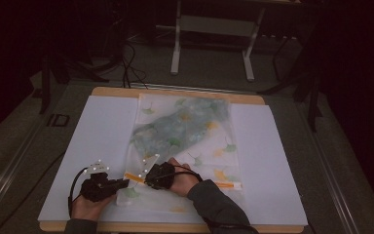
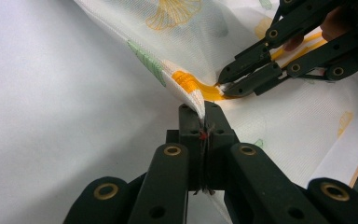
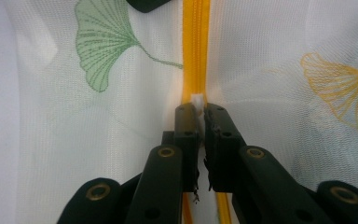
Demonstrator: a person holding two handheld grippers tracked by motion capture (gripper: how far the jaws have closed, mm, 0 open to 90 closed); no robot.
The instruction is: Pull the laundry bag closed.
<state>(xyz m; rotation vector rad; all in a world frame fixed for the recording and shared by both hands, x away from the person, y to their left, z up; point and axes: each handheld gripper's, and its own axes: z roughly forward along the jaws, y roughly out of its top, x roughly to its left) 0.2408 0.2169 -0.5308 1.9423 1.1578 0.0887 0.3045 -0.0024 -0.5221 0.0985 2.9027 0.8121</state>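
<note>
Nearest, at the table's point(image 1: 102, 92) near left, the left gripper point(image 2: 204, 122) pinches the mesh bag's point(image 1: 185, 131) corner, while just right the right gripper point(image 3: 199, 116) clamps the white pull on its orange zipper point(image 3: 195, 42), white paper point(image 1: 97, 131) underneath.

A white translucent mesh zip bag printed with ginkgo leaves point(image 1: 182, 141) lies flat on a large white paper sheet point(image 1: 102, 146) covering the wooden desk point(image 1: 112, 91). The orange zipper strip point(image 1: 226, 185) runs across the bag's near end. The left gripper point(image 1: 121, 184) sits at the bag's near-left corner, the right gripper point(image 1: 148, 178) just beside it on the zipper.
</note>
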